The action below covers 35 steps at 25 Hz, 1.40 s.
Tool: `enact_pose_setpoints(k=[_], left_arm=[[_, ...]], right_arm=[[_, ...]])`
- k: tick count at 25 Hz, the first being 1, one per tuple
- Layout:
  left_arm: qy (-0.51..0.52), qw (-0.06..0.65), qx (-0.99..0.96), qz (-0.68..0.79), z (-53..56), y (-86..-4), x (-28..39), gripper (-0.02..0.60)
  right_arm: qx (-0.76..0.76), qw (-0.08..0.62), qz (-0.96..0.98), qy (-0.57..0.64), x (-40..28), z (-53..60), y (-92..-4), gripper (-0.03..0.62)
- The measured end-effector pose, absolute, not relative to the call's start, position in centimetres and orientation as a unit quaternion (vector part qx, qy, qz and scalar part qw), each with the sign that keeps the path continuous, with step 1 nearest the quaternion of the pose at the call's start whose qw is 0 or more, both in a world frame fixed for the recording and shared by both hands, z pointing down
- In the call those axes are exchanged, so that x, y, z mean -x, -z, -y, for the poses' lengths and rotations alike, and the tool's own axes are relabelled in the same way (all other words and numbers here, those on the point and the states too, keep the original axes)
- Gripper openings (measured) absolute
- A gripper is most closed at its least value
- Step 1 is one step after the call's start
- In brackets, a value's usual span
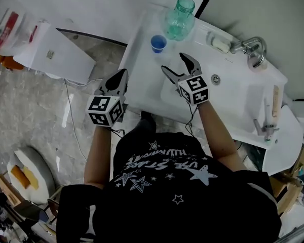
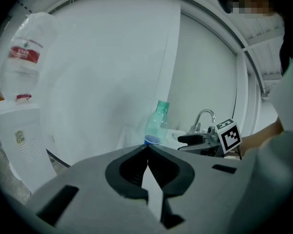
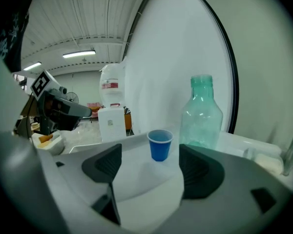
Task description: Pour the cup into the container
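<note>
A small blue cup (image 1: 158, 43) (image 3: 159, 145) (image 2: 152, 140) stands upright on the white sink's rim (image 1: 142, 49). Just behind it stands a clear green bottle (image 1: 180, 19) (image 3: 201, 113) (image 2: 157, 121) with an open neck. My right gripper (image 1: 174, 65) (image 3: 151, 165) is open, a short way in front of the cup and pointed at it, with nothing between its fingers. My left gripper (image 1: 120, 76) (image 2: 147, 152) hovers at the sink's left edge, shut on nothing.
A chrome tap (image 1: 252, 48) and a soap bar (image 1: 220, 45) sit at the sink's back. A brush (image 1: 275, 101) lies on the right rim. A white water dispenser (image 1: 50, 52) with its bottle (image 2: 24, 62) stands to the left on the floor.
</note>
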<state>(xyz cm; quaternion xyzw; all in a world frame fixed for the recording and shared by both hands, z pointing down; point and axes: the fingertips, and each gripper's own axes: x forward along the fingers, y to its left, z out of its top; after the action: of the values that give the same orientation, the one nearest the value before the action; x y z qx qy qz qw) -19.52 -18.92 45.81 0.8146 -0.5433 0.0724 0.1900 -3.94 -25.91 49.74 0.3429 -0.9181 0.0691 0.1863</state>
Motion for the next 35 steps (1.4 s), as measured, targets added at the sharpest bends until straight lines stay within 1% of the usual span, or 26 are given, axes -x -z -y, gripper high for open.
enact_pose_setpoints(k=[15,20,27,31,33,35], left_arm=[[-0.095,0.221,-0.83,0.504,26.1,-49.3,21.6,0.011],[-0.102,0.231,-0.832,0.494,26.9,-49.9,21.7,0.011],[-0.104,0.239,-0.834,0.486,27.5,-50.6,21.3,0.012],[-0.105,0.244,-0.834,0.483,27.4,-50.8,21.3,0.011],[-0.103,0.244,-0.834,0.484,27.5,-50.9,21.4,0.012],[-0.103,0.244,-0.834,0.483,27.5,-51.0,21.5,0.011]], right_arm=[[-0.343,0.214,0.911,-0.084,7.6,32.2,-55.3,0.36],[-0.331,0.223,0.914,-0.078,8.8,33.0,-56.0,0.374],[-0.331,0.219,0.913,-0.088,9.8,34.2,-56.7,0.373],[-0.339,0.218,0.91,-0.099,10.1,34.6,-56.8,0.363],[-0.345,0.221,0.906,-0.101,10.0,34.7,-57.0,0.333],[-0.35,0.217,0.906,-0.1,9.8,34.9,-56.9,0.325]])
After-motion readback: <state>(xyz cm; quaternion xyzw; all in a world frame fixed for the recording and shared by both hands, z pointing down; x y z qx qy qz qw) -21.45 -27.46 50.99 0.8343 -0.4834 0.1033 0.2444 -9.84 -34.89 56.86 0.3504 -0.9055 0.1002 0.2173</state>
